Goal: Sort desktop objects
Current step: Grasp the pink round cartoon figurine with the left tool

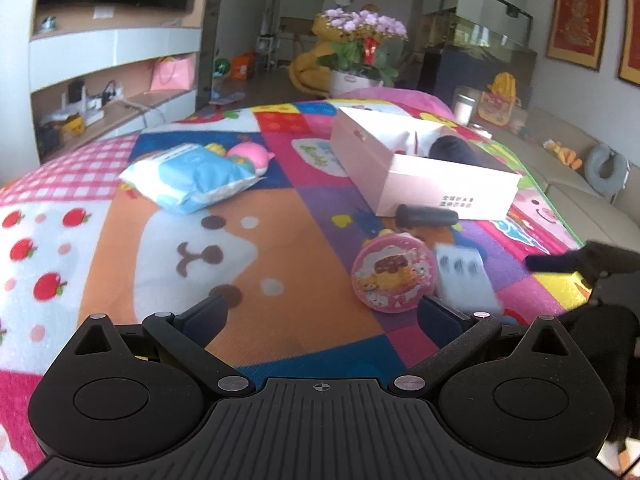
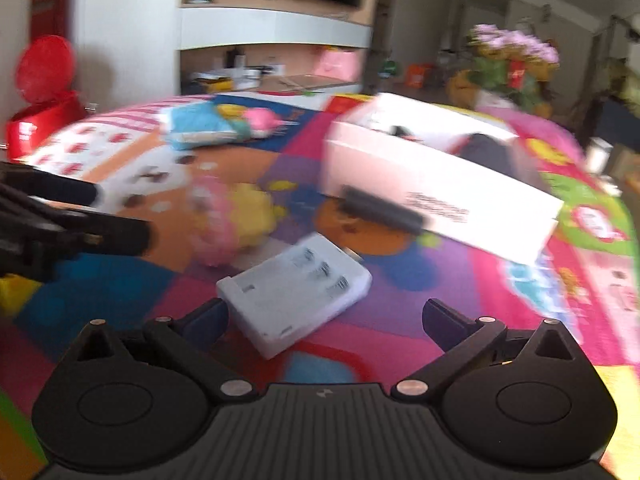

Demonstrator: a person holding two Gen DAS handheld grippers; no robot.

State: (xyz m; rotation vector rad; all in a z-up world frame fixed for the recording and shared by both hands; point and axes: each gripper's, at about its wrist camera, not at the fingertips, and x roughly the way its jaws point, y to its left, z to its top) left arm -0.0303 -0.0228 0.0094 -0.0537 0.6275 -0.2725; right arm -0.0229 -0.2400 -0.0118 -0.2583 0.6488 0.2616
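Note:
On the patchwork play mat my left gripper [image 1: 322,314] stands open over bare mat. Just ahead and to its right are a round pink cartoon tin [image 1: 392,276] and a white battery charger [image 1: 464,276]. A black cylinder [image 1: 426,216] lies against the open pink box [image 1: 440,176]. In the blurred right wrist view my right gripper [image 2: 326,316] is wide open. The charger [image 2: 296,292] lies flat on the mat between and just beyond its fingertips, nearer the left one, with no pad pressing it. The tin [image 2: 216,224] and the cylinder [image 2: 380,208] lie beyond.
A blue wipes pack [image 1: 192,178] and a pink squishy toy [image 1: 250,156] lie at the mat's far left. A flower pot [image 1: 356,76] stands behind the box, a sofa [image 1: 580,184] runs along the right, and a red bin [image 2: 40,92] stands far left. My left gripper [image 2: 120,216] shows at the left edge.

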